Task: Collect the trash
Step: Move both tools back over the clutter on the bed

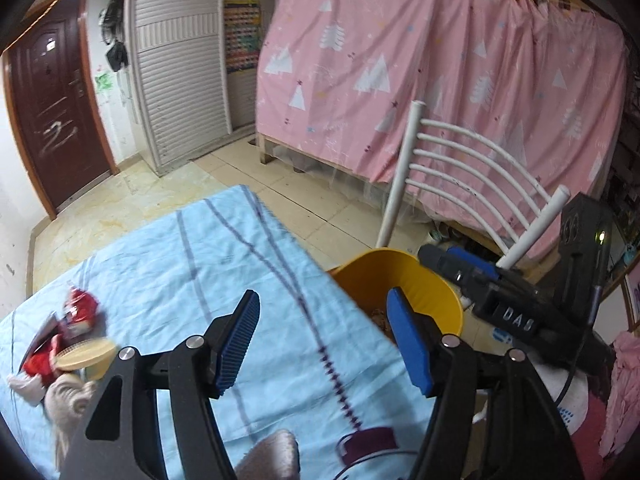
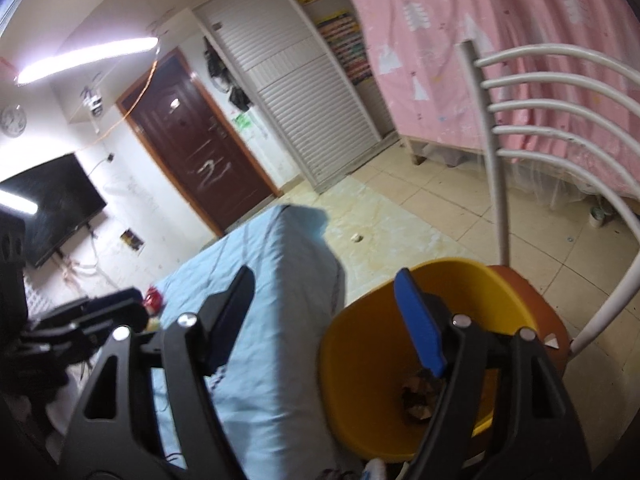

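A yellow bin (image 1: 416, 284) stands on a chair seat beside the blue-clothed table (image 1: 180, 264); it also shows in the right wrist view (image 2: 376, 360) with brown scraps (image 2: 416, 396) at its bottom. My left gripper (image 1: 320, 332) is open and empty above the table's right edge. My right gripper (image 2: 324, 312) is open and empty over the bin's rim; it also shows in the left wrist view (image 1: 500, 300). Red wrappers (image 1: 80, 308), a cream lid (image 1: 86, 354) and crumpled tissue (image 1: 66, 396) lie at the table's left.
A white chair back (image 1: 472, 176) rises behind the bin. A pink curtain (image 1: 440, 60) hangs beyond. A purple tape roll (image 1: 366, 440) lies at the table's near edge. A brown door (image 2: 200, 140) and a wall TV (image 2: 52, 204) stand far off.
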### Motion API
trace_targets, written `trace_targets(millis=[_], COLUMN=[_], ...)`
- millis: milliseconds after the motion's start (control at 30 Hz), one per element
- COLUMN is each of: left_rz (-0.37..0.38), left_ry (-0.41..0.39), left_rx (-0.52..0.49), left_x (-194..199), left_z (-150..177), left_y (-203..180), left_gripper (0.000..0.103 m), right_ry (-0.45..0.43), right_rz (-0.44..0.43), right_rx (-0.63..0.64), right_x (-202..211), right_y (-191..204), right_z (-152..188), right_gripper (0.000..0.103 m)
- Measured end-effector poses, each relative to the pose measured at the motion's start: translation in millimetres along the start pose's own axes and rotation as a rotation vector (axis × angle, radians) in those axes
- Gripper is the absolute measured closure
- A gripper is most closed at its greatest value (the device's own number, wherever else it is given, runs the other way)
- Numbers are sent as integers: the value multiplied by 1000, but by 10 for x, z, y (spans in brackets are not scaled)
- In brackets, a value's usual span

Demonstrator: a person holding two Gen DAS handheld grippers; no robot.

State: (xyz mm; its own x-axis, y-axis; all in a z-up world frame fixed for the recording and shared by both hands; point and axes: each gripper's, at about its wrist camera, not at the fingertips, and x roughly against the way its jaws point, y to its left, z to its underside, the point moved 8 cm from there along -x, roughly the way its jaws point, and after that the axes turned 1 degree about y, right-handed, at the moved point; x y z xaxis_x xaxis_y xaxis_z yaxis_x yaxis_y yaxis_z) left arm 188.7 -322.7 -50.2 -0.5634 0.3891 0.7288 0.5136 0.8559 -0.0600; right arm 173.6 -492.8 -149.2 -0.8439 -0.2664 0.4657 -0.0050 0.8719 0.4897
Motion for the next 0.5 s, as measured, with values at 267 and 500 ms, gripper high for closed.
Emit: trace_targets(millis=[267,500], left_rz=[-50,-151], left_ry=[-48,-69], left_rx=[80,144], left_x=[364,600], left_z=[164,404], left_y=[549,1131], left_gripper=[39,35], right_ry=[63,98], right_rz=[-33,-53], right_rx=[78,147], right_x=[-151,-230], right_y=[450,822], right_z=[156,262], right_gripper=[29,25])
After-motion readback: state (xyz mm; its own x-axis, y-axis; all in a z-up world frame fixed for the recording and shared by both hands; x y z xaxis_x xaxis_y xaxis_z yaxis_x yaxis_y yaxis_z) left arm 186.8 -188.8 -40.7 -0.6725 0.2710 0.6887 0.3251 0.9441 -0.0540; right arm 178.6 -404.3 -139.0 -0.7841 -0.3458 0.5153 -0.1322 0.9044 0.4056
